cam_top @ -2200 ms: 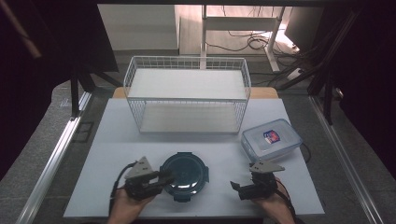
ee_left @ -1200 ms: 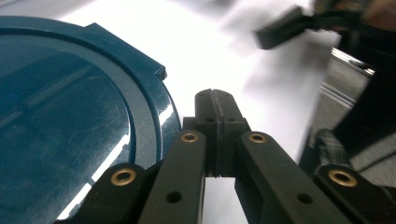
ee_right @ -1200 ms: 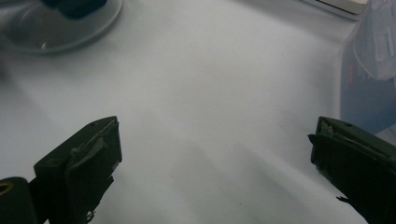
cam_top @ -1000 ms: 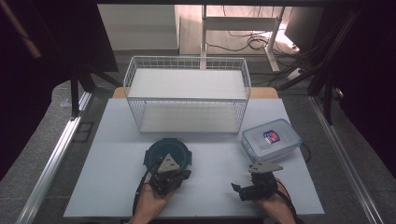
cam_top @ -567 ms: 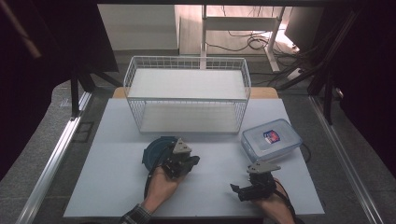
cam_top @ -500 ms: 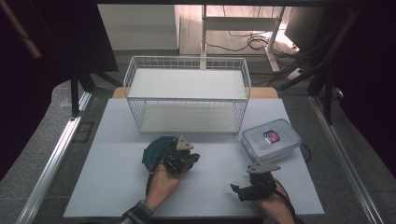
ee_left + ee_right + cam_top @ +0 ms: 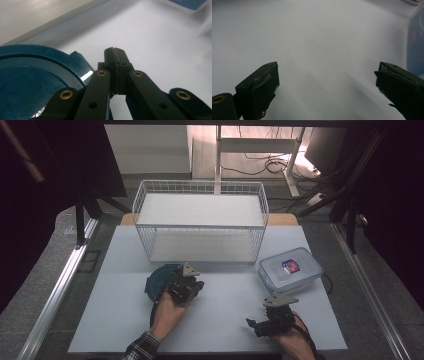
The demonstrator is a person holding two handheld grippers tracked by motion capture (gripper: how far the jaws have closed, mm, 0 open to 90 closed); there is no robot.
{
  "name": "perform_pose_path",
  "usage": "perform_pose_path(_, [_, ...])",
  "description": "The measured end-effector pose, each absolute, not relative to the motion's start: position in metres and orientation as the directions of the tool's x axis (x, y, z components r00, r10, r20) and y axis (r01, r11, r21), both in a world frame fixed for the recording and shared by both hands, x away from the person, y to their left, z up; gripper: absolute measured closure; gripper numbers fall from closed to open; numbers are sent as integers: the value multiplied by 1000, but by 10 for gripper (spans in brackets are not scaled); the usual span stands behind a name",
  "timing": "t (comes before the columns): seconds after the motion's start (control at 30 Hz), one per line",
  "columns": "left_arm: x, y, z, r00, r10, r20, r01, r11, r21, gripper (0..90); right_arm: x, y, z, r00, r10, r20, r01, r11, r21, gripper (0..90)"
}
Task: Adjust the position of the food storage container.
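Fingers (image 7: 115, 53) together beside blue lid (image 7: 32, 75)

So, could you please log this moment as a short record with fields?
surface: white table
lid: blue round lid, tilted, beside the left gripper
left gripper: jaws shut, nothing between them, lid edge alongside
right gripper: jaws open, empty, low over the table
basket: white wire basket at the back, nothing in it
box: clear box with blue-labelled lid, right of the basket
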State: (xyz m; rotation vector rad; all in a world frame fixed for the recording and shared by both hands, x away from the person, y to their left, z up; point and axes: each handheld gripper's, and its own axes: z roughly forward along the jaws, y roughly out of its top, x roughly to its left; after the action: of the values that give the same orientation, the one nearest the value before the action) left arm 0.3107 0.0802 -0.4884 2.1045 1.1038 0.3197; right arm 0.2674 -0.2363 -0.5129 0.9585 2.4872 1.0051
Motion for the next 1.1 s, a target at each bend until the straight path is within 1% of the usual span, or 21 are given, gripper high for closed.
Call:
perform_pose_path(0.3, [314, 113, -490, 546, 831, -102, 630, -327, 704, 900, 267, -235, -513, -742, 670, -16, 471, 539, 698, 49])
perform_pose_path(0.33, [315, 123, -491, 519, 849, -99, 640, -309, 704, 900, 267, -235, -513, -745, 667, -15, 468, 539, 700, 49])
perform_pose_path(0.43, [316, 141, -492, 481, 873, -83, 649, -291, 703, 900, 266, -235, -512, -754, 657, -7, 457, 531, 714, 49])
perform_pose_path(0.5, [316, 146, -492, 472, 878, -85, 653, -283, 703, 900, 266, -235, -511, -756, 655, -8, 453, 530, 717, 49])
perform_pose_path(0.53, [317, 161, -493, 444, 890, -104, 665, -250, 703, 900, 265, -234, -510, -761, 649, -11, 444, 533, 720, 49])
perform_pose_path(0.57, [317, 161, -493, 444, 890, -104, 665, -250, 703, 900, 265, -234, -510, -761, 649, -12, 443, 533, 721, 49])
perform_pose_path(0.6, [317, 171, -493, 424, 898, -119, 675, -225, 703, 900, 265, -234, -510, -761, 649, -13, 443, 533, 721, 49])
perform_pose_path(0.83, [314, 203, -494, 363, 925, -113, 684, -182, 706, 900, 266, -238, -506, -748, 664, 3, 454, 507, 733, 41])
perform_pose_path(0.9, [313, 204, -494, 363, 924, -120, 681, -175, 711, 900, 266, -238, -505, -753, 657, 20, 453, 497, 740, 33])
perform_pose_path(0.97, [306, 203, -495, 370, 925, -85, 651, -193, 734, 900, 266, -237, -503, -760, 649, 36, 449, 485, 750, 12])
perform_pose_path(1.03, [303, 203, -495, 376, 923, -85, 644, -194, 740, 898, 265, -235, -501, -764, 643, 42, 452, 488, 746, 11])
perform_pose_path(1.07, [297, 203, -496, 405, 908, -103, 623, -192, 758, 880, 265, -233, -501, -766, 641, 40, 454, 496, 740, 13])
perform_pose_path(1.1, [297, 203, -496, 405, 908, -103, 623, -192, 758, 870, 265, -233, -501, -767, 641, 39, 454, 498, 739, 19])
